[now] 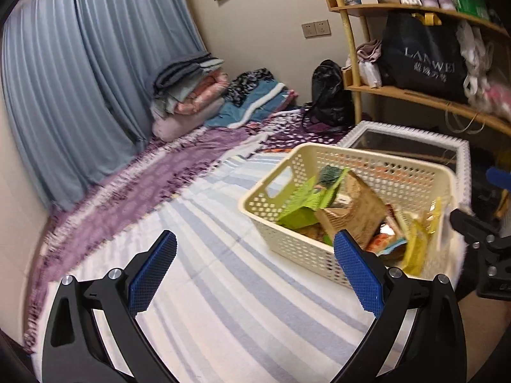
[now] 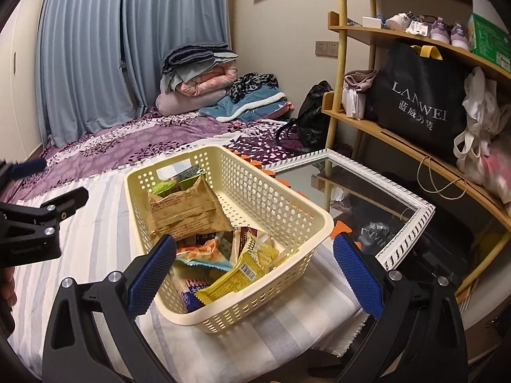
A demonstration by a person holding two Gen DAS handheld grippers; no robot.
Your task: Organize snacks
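Left wrist view: the left gripper (image 1: 254, 269) hangs spread and empty over the striped cloth (image 1: 223, 287), the basket (image 1: 319, 261) at right, its packets somewhat blurred.

Right wrist view: the right gripper (image 2: 254, 269), released, straddles the basket's near corner; the snacks (image 2: 223, 274) lie inside. Closing here may catch the rim and tip it.

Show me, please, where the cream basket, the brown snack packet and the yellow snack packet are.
cream basket (image 2: 274, 191): right wrist view, on its perforated right wall.
brown snack packet (image 2: 185, 210): right wrist view, middle of its printed face.
yellow snack packet (image 2: 233, 282): right wrist view, middle of the wrapper.
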